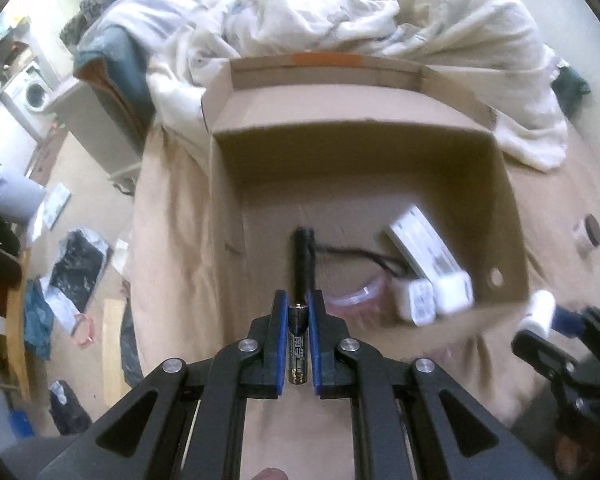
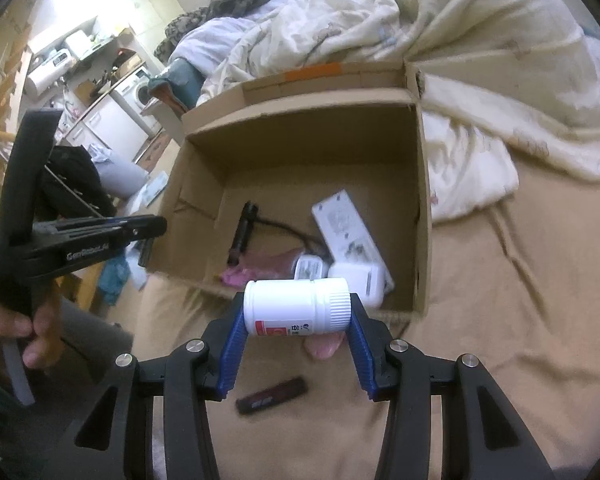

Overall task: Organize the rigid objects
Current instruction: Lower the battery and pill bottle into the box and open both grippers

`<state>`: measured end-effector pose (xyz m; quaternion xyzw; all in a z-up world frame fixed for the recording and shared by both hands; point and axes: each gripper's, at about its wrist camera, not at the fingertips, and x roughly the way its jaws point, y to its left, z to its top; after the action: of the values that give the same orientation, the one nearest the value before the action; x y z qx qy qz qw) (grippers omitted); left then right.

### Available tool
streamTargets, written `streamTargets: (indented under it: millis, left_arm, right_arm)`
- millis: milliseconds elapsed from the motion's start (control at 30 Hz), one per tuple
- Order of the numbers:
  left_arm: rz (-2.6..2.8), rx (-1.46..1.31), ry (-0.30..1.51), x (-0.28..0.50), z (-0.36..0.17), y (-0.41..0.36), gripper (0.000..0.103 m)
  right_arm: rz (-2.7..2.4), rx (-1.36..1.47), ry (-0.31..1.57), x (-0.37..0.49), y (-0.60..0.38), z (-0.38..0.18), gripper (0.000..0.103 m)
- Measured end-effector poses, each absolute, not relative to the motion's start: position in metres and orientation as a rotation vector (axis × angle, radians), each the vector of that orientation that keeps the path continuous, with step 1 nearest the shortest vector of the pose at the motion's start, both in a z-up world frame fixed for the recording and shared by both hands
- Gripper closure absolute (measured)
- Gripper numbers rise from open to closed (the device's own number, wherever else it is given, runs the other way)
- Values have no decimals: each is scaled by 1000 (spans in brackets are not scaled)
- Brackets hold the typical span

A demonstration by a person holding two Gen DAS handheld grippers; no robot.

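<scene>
Left wrist view: left tongs (image 1: 298,312) are pinched tight on a battery (image 1: 297,356), above the near edge of the cardboard box (image 1: 360,160) on the bed. Right wrist view: right tongs (image 2: 297,312) are clamped endwise on a white bottle (image 2: 296,306), seemingly just short of the box; a dark stick (image 2: 271,396) lies on the bedsheet (image 2: 500,320) below.

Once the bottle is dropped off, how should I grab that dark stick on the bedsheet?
Take the dark stick across its narrow middle, from above. It lies flat on the bedsheet, long and thin, so put the jaws across its short width, not end to end.
</scene>
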<state>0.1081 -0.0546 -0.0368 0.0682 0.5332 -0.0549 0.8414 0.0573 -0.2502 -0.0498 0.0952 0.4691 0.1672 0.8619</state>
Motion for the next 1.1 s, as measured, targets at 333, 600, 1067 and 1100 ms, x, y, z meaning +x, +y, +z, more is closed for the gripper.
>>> streamTargets:
  millis: [333,600,1067,1100]
  left_arm:
    - [-96,319,1085,143,-69,-95,94]
    - [-91,331,1127,150,-91,-107,94]
    - [-50,294,1209,156,-111,-86,94]
    - [-51,296,1209,156,-110,-85,93]
  right_arm:
    - [227,178,1021,81,-254,-76,54]
    - [209,171,1059,85,-256,-88,54]
    - [217,182,1041,86,-254,-87,44]
    - [220,195,1038,86,-255,-87,36]
